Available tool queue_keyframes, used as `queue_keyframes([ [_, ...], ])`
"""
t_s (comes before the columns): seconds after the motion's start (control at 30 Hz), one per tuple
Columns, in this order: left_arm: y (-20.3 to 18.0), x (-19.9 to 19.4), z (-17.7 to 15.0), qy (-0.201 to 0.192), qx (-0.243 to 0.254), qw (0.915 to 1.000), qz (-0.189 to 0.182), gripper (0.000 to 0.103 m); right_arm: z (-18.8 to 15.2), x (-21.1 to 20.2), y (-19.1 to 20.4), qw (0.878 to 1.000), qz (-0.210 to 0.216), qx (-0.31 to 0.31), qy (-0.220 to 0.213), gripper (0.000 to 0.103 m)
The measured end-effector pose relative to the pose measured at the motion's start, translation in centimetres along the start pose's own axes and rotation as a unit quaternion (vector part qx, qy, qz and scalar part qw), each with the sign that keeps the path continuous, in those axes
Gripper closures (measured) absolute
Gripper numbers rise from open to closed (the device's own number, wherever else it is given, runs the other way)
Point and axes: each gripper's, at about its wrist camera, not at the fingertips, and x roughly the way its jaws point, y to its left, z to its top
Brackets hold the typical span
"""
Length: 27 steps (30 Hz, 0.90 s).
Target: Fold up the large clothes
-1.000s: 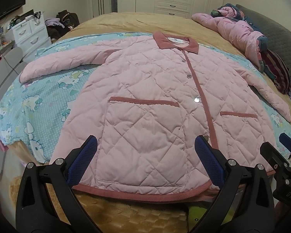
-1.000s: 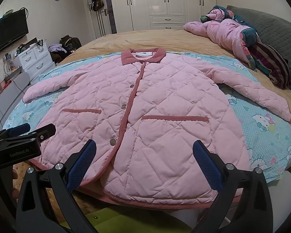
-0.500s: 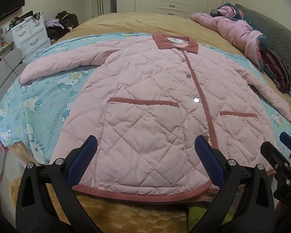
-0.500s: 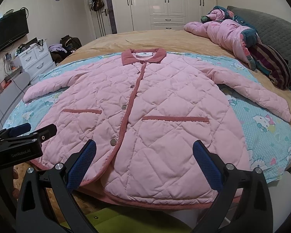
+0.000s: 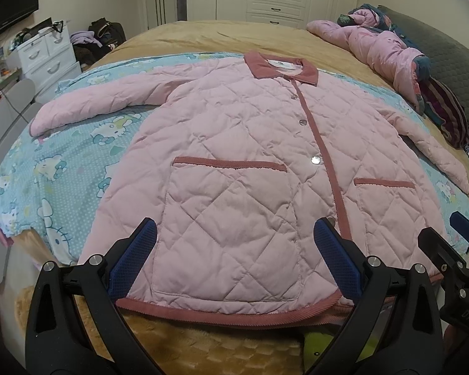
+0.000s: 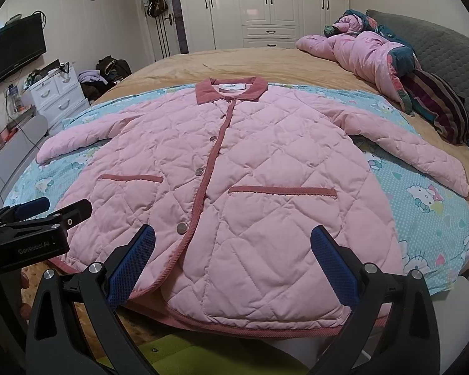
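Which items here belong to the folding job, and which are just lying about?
Job:
- pink quilted coat, spread flat, buttoned
- cartoon-print sheet beneath it
- left gripper and right gripper, both open, empty

Lying about:
- crumpled pink jacket
- striped cloth
- white drawers
- wardrobe

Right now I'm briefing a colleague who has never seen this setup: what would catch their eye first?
The pink quilted coat spread flat, buttoned, sleeves out, on a cartoon-cat sheet at the bed's near end. Both open grippers, left gripper and right gripper, hover at its hem. A crumpled pink quilt lies far right.
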Motion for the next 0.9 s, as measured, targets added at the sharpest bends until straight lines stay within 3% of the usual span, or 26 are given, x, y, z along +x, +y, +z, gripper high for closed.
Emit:
queue_keyframes([
  [0.47, 0.2, 1.0, 0.3, 0.01, -0.004, 0.9999, -0.002, 0.009, 0.9, 1.1, 0.1, 1.0, 0.005, -0.007, -0.002, 0.004],
  [0.9, -0.5, 3.6, 4.1, 0.014, -0.001, 0.9999, -0.006, 0.009, 5.0, 3.4, -2.2, 1.0, -0.003, 0.013, -0.015, 0.004],
])
